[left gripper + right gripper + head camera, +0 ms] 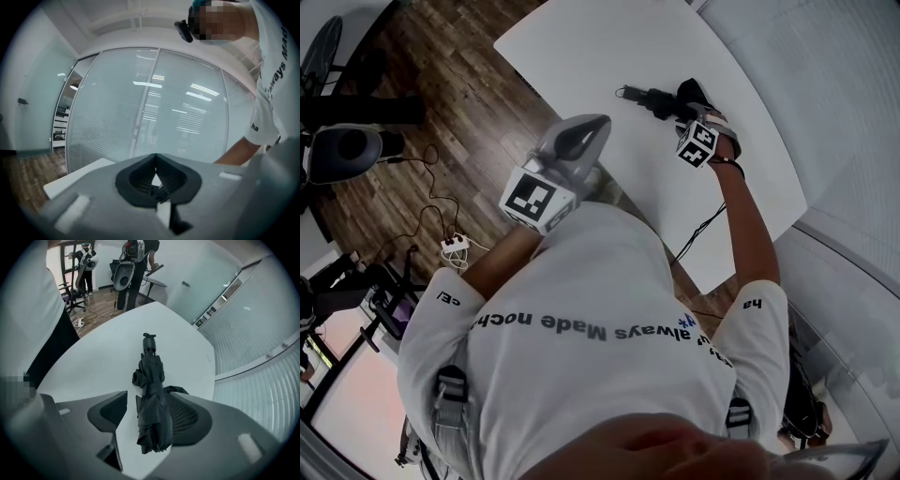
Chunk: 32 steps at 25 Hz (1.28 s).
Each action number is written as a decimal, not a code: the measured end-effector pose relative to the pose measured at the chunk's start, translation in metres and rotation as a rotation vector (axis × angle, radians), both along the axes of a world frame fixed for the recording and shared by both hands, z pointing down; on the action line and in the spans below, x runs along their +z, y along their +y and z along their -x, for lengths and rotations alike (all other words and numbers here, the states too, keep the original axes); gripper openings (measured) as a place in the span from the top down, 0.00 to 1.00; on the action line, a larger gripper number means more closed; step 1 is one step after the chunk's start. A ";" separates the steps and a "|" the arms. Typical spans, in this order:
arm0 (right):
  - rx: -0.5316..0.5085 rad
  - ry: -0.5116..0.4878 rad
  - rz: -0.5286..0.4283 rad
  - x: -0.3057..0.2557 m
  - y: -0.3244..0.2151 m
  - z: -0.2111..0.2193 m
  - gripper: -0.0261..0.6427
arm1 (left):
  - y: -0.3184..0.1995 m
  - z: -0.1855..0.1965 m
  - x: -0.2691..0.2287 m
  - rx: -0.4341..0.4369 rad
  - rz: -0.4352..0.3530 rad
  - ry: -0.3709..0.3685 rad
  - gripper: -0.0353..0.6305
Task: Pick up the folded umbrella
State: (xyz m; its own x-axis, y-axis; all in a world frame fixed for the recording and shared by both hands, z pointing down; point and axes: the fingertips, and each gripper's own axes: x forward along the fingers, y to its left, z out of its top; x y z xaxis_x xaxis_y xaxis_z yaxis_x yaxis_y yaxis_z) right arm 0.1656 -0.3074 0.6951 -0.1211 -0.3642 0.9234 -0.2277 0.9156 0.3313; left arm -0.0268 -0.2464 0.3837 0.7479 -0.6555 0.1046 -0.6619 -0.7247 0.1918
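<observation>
Spread right gripper [145, 420] astride the black folded fabric umbrella [152, 399], not yet clamped.
Jaws stand apart w/ the umbrella lying lengthwise between them on the white tabletop [93, 366], loose canopy end nearest, handle end far. Pads seem not to press, tho the right pad is partly hidden. Wide straddle prob. lets them close across the bundle. Left gripper [157, 180]: jaws together, empty, likely kept clear. White T-shirt [581, 309] reads "always Made", sleeve "ha".
</observation>
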 end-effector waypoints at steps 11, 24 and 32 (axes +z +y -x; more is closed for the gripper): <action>-0.086 0.150 0.168 0.068 -0.035 -0.034 0.43 | -0.017 -0.001 0.019 -0.016 0.050 -0.015 0.94; -0.116 0.138 0.277 0.103 -0.065 -0.038 0.45 | -0.038 -0.004 0.042 -0.044 0.093 -0.045 0.94; -0.070 0.129 0.291 0.101 -0.056 -0.033 0.60 | -0.029 0.002 0.041 -0.051 0.089 -0.051 0.94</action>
State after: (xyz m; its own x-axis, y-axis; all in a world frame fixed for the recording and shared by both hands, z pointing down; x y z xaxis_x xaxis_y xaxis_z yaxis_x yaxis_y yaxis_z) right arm 0.1986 -0.3630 0.7958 -0.0115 -0.0777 0.9969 -0.1344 0.9881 0.0755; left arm -0.0288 -0.2755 0.4247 0.7064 -0.6787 0.2010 -0.7077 -0.6715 0.2195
